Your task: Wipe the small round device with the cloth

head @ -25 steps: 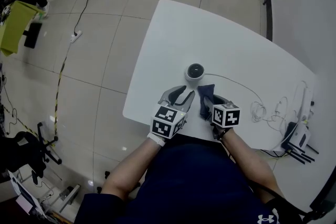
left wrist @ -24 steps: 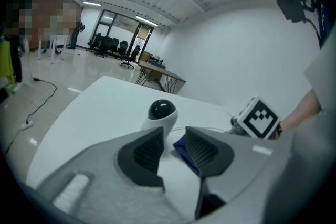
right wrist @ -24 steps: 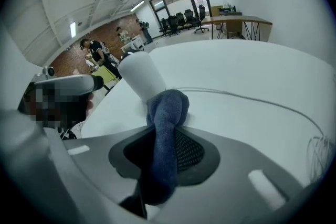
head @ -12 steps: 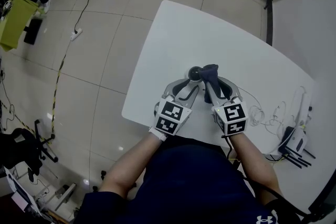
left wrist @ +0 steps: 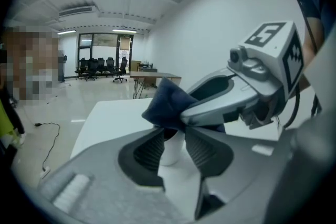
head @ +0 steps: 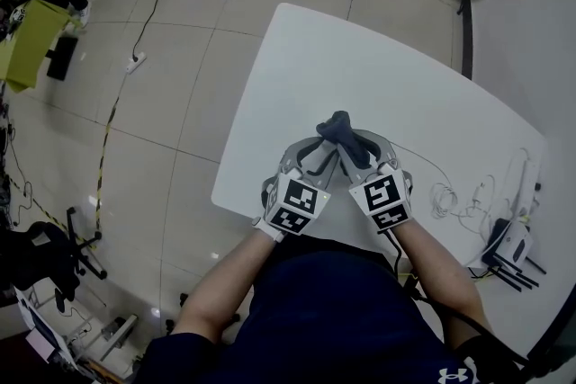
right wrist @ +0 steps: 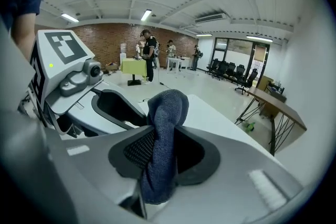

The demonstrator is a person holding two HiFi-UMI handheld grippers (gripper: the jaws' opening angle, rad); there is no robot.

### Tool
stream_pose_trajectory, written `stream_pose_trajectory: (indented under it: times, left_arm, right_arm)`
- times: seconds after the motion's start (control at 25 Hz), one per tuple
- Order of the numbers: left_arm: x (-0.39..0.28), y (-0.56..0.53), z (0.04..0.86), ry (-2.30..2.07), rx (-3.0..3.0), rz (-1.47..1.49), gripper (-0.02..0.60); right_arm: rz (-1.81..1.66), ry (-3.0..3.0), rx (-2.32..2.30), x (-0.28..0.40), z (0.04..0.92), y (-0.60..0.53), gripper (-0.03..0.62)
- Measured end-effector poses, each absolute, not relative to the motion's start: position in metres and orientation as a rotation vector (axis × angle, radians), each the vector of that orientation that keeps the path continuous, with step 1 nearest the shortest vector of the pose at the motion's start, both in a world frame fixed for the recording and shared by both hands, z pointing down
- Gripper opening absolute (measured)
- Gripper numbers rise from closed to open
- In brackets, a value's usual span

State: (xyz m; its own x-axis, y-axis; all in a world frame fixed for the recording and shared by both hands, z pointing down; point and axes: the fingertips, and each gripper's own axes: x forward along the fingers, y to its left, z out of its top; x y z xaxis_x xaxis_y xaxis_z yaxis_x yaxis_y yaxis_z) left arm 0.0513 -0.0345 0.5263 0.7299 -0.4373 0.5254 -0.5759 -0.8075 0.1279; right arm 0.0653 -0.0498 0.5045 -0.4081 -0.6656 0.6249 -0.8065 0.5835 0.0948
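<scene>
Your right gripper point(right wrist: 160, 150) is clamped on the cloth point(right wrist: 167, 107). The dark blue fabric is bunched upright between the ribbed pads, and a rounded wad stands past the tips. That wad looks like your working face, gathered thick so that fabric, not a jaw, meets the device.

Your left gripper point(left wrist: 172, 145) has the small round device point(left wrist: 169, 156) between its jaws, which have just closed in a little. Both pads sit against its white body. I read this as a steadying grip, there to stop a light thing sliding or turning under the wipe. Whether its base rests on the table point(head: 297, 49) or is lifted just clear, I cannot tell.

The cloth lies over the top of the device, so the head view shows you only fabric where the two grippers meet, near the table's front edge. A thin white cable point(head: 423, 159) trails off to the right.

No writing can be read on the device or the cloth. The marker cube point(head: 292, 204) on each gripper bears black-and-white square patterns, no letters. A white emblem point(head: 454, 374) shows on your dark shirt, with no words legible.
</scene>
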Motion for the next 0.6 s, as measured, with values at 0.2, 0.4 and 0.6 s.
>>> stream_pose_trajectory:
  times: [0.2,0.4,0.6]
  left_arm:
    - [0.055,-0.039,0.52,-0.809,2.645,0.698,0.123]
    - [0.061,-0.039,0.52,-0.798,2.65,0.725,0.123]
    - [0.064,-0.036,0.525,-0.805,2.639,0.769,0.123]
  right_arm:
    - [0.566,-2.228,1.282,0.087,0.512,-0.059,0.106]
    - [0.951,-2.269,1.402,0.109,0.528,-0.062,0.106]
    - [1.176,-2.257,1.438,0.121,0.549,-0.063,0.106]
